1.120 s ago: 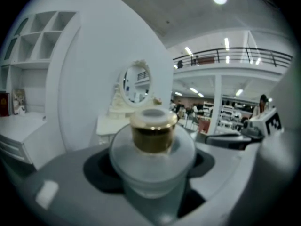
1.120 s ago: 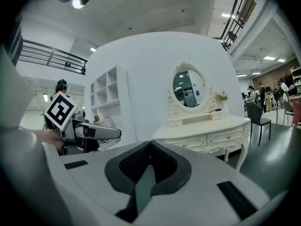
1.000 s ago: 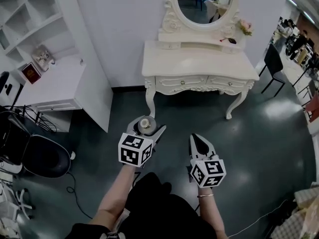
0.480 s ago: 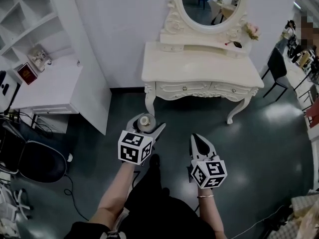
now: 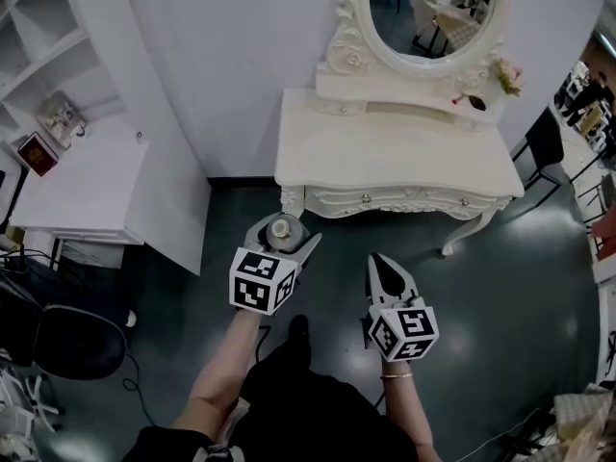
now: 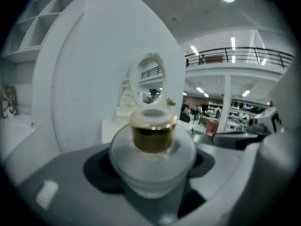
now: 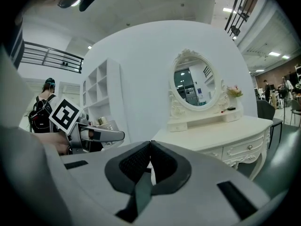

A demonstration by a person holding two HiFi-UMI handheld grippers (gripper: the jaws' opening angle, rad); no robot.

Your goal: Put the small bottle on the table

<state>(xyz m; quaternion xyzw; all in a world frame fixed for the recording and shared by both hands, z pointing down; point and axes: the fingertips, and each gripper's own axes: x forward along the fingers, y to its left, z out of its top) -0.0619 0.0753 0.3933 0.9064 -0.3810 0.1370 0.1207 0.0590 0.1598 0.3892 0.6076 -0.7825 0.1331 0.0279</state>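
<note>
Both nearer the table (image 5: 395, 157): left gripper (image 5: 284, 240) pinches small bottle (image 5: 280, 227), right gripper (image 5: 376, 264) pressed together

The oval mirror (image 5: 435, 12) runs off the top edge, the white shelving (image 5: 38, 27) off the upper left, the lower body of the small bottle (image 5: 280, 227) is hidden between the jaws of the left gripper (image 5: 285, 237), and the desk objects (image 5: 58, 118) at left are too small to identify.

No words, numbers or brand names can be read from here. The cube (image 5: 261, 280) on the left gripper (image 5: 282, 240) and its twin (image 5: 402, 332) on the right gripper (image 5: 378, 264) bear only black-and-white square patterns. The red book (image 5: 37, 152) at the left edge of the white desk (image 5: 91, 195) is too small to read.
</note>
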